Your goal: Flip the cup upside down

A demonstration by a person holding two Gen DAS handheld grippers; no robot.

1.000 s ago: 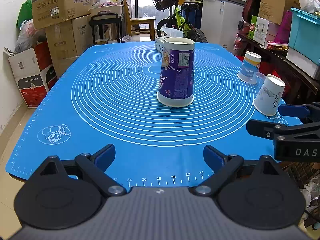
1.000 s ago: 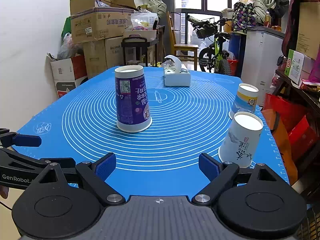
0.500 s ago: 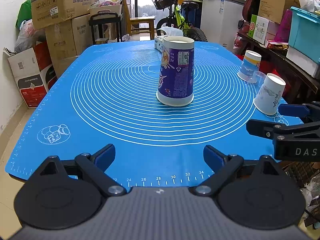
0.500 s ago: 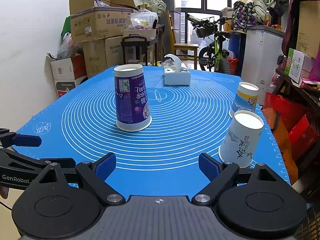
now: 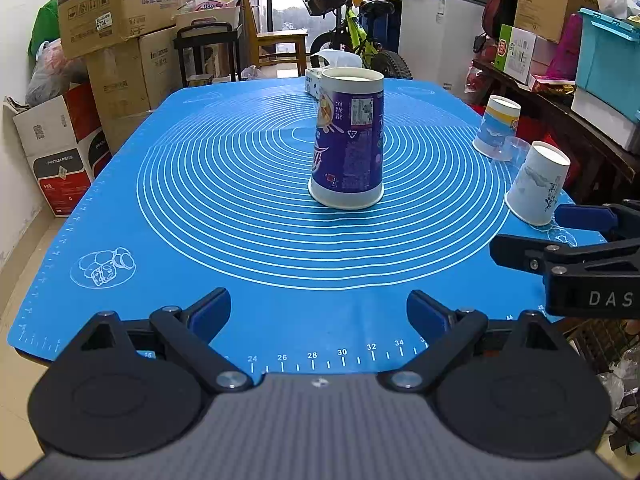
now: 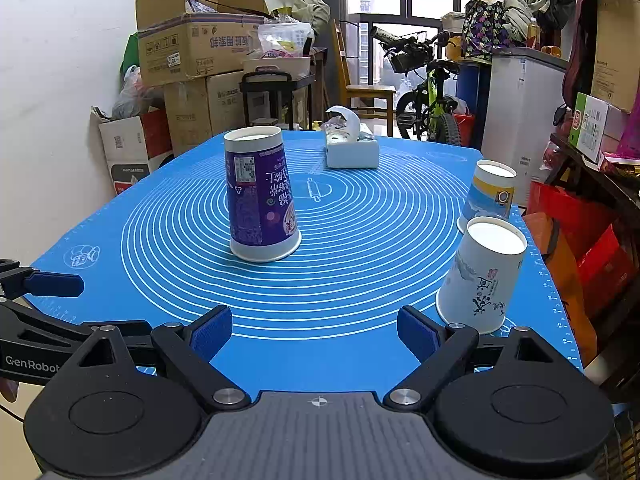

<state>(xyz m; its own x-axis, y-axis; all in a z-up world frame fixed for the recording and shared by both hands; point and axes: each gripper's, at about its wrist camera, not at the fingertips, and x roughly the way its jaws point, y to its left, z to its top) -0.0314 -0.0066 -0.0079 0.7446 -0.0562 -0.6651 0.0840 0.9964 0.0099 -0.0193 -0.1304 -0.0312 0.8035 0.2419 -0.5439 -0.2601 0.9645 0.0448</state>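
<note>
A tall purple paper cup (image 5: 347,140) stands upside down, wide rim down, near the middle of the blue mat (image 5: 200,200); it also shows in the right wrist view (image 6: 260,200). My left gripper (image 5: 319,312) is open and empty at the mat's near edge, well short of the cup. My right gripper (image 6: 315,334) is open and empty, also at the near edge, right of the left one. A white printed cup (image 6: 482,276) stands upside down just ahead of its right finger.
A yellow-and-blue cup (image 6: 490,194) stands upside down at the mat's right edge, with a clear plastic cup (image 5: 514,148) beside it. A tissue box (image 6: 352,150) sits at the far end. Cardboard boxes (image 5: 120,4), a bicycle and shelves ring the table.
Both grippers have barely moved. The cups stand as before.
</note>
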